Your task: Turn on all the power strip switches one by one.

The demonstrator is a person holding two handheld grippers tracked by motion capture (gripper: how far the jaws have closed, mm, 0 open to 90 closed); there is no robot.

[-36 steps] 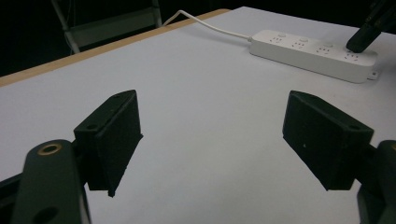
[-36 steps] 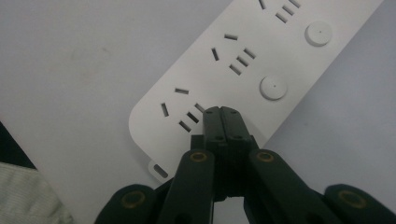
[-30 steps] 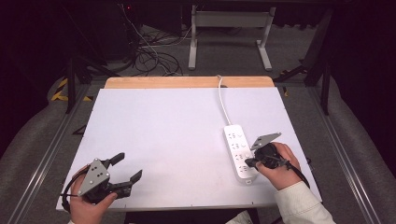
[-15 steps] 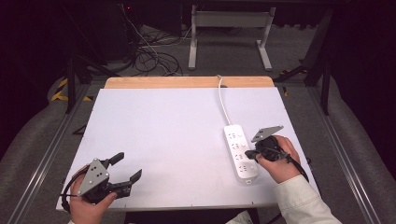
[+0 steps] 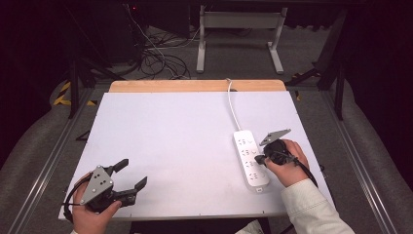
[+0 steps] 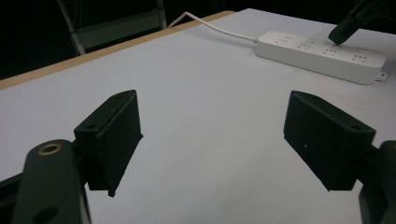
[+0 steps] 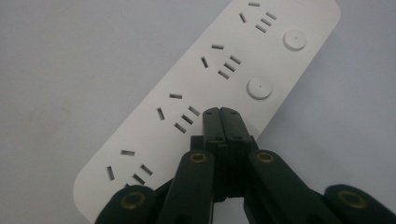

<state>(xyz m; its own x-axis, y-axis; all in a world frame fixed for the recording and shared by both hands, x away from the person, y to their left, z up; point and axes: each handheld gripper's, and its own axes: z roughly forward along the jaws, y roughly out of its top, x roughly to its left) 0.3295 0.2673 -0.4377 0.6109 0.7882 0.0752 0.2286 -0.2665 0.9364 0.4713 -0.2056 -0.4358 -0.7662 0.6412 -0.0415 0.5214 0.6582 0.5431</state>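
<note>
Table (image 5: 185, 146): white top with a wooden strip along the far edge.

Strip (image 5: 250, 158): white power strip, lies flat on the right half of the table, long axis running roughly near-to-far, its near end close to the near edge. Its white cord (image 5: 233, 105) leaves the far end and runs off over the far edge. In the right gripper view the strip (image 7: 187, 112) shows four socket groups in a row and two round buttons (image 7: 259, 87) beside the two farther groups.

Right gripper (image 5: 259, 159): held in the right hand (image 5: 285, 163) just beside the strip's right edge, pointing left onto it. Jaws pressed together, nothing between them (right gripper view shows the two pads face to face). The closed tip (image 7: 222, 113) sits over the strip beside the third socket group, next in line after the two buttons; whether it touches the surface I cannot tell. From the left gripper view the same tip (image 6: 338, 35) appears on or just above the strip's top face (image 6: 322, 53).

Left gripper (image 5: 132, 176): held in the left hand (image 5: 95, 212) at the near-left corner of the table, pointing right and slightly away. Jaws wide apart, empty; in the left gripper view only bare table top (image 6: 205, 116) lies between them. Well apart from the strip.
</note>
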